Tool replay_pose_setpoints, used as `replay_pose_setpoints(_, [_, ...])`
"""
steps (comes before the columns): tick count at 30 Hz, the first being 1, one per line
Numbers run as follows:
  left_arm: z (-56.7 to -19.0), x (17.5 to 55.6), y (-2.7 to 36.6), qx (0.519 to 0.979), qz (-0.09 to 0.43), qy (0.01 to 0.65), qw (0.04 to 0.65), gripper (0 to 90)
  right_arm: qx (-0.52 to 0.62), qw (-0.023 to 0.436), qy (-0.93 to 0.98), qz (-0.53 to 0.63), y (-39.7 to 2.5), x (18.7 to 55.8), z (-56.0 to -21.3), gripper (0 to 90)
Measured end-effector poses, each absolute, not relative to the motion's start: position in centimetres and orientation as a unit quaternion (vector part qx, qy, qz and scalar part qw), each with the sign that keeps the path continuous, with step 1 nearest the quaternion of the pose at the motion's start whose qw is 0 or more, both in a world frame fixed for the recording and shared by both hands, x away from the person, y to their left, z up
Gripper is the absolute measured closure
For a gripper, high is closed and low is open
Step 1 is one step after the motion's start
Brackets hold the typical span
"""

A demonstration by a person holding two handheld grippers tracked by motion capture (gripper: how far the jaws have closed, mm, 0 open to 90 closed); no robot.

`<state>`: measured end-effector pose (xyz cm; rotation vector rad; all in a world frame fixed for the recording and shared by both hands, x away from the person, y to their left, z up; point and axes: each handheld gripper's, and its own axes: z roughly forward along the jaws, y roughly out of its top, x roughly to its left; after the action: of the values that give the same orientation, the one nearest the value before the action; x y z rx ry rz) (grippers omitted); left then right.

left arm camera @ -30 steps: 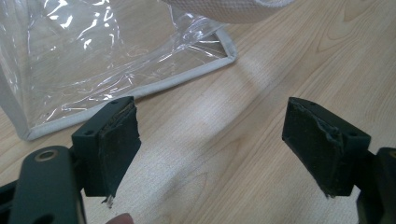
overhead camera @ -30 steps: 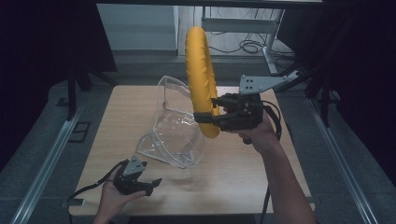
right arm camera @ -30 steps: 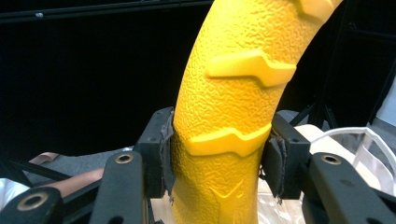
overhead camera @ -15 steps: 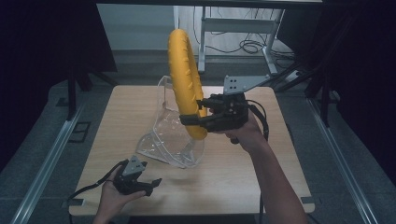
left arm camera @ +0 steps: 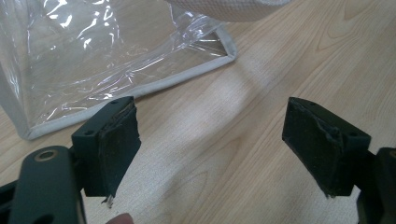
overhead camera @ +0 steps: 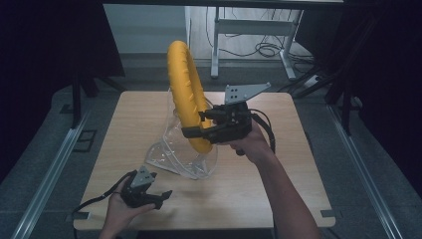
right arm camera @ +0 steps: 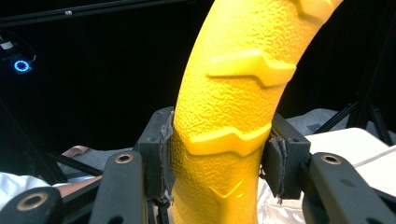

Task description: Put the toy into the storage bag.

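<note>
At the middle of the high view, my right claw (overhead camera: 201, 130) grips the yellow ring (overhead camera: 186, 94) upright, its lower end just above the clear plastic bag (overhead camera: 174, 154) on the counter (overhead camera: 278, 184). My left claw (overhead camera: 158, 197) rests open at lower left, holding nothing. I judge the ring is lifted, but whether it's going in or coming out, I cannot tell.

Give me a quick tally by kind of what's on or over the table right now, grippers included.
Yellow ring, clamped upright in the right gripper: 1
Clear plastic bag, on the table: 1
Grippers, right gripper and left gripper, the left one with jaws apart: 2
Total: 4
</note>
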<state>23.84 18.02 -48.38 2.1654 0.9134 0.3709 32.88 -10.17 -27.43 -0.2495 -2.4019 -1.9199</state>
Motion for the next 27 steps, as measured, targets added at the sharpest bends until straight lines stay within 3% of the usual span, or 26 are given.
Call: replay_pose_setpoints(27, [-48.4, 23.8, 17.9, 0.842, 0.145, 0.359, 0.375, 18.6, -0.093, 0.064, -0.789, -0.604, -8.6, 34.0, -31.1, 50.5])
